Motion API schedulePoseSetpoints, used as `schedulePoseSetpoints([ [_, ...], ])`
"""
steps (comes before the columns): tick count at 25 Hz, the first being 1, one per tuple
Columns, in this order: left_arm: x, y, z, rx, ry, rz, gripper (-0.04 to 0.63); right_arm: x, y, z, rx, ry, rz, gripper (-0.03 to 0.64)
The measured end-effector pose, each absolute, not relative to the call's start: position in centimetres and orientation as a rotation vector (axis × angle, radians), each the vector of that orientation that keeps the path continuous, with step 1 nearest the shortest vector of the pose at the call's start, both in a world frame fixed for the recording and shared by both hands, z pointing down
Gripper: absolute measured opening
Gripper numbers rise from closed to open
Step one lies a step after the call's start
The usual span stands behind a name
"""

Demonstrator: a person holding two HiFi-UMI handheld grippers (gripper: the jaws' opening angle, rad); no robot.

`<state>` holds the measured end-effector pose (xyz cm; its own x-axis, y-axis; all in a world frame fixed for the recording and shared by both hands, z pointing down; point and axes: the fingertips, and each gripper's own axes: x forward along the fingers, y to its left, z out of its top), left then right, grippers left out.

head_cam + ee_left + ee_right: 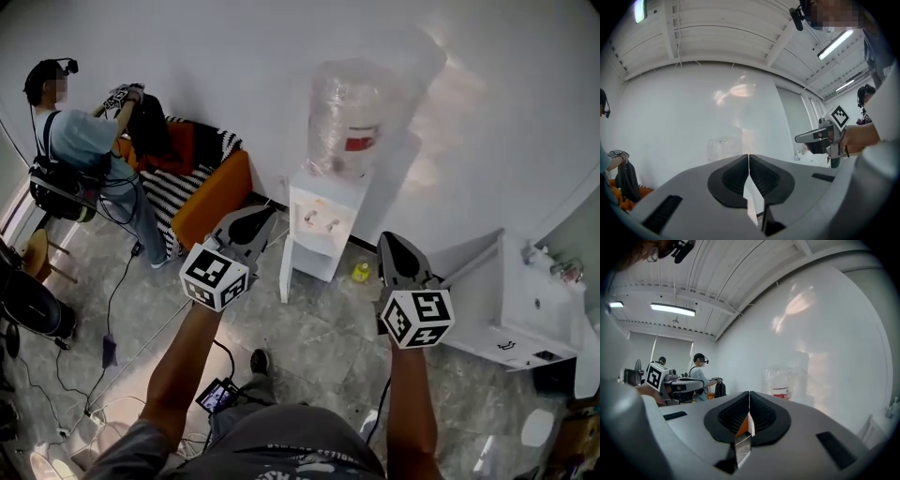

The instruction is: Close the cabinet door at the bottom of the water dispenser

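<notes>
The left claw (pixel 255 221) hangs out in front of us, its dark ribbed pads pressed flat together, a thin seam and nothing caught in it. Same story on the right claw (pixel 393 240): smooth grey shell, black grooved pads, jaws met edge to edge and empty. Each carries its cube of black-and-white squares.

Between and beyond the two claws stands the water dispenser (pixel 322 217), a boxy white tower against the plain white wall, with a clear, crinkly plastic bottle (pixel 357 111) upside down on top, red label showing. Down at its base the door (pixel 284 270) is a flat white panel swung out toward us, edge-on, at the tower's left corner. Neither claw touches it.

A small yellow object (pixel 361 272) sits on the grey veined floor tiles (pixel 319 333) just right of the dispenser. Further left we have an orange sofa (pixel 217 192) draped in a black-and-white striped cloth (pixel 178 187), and a person (pixel 82 141) bending over it.
</notes>
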<state>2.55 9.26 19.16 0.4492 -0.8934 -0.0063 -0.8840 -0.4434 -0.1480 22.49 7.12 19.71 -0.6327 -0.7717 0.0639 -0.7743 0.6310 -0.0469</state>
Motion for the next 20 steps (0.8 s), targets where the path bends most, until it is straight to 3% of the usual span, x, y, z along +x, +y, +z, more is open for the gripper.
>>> schedulePoseSetpoints([
  [20, -3.8, -4.1, 19.7, -2.728, 1.305, -0.06, 0.021, 16.7, -1.7, 20.0, 1.628, -2.618, 0.109, 0.029],
])
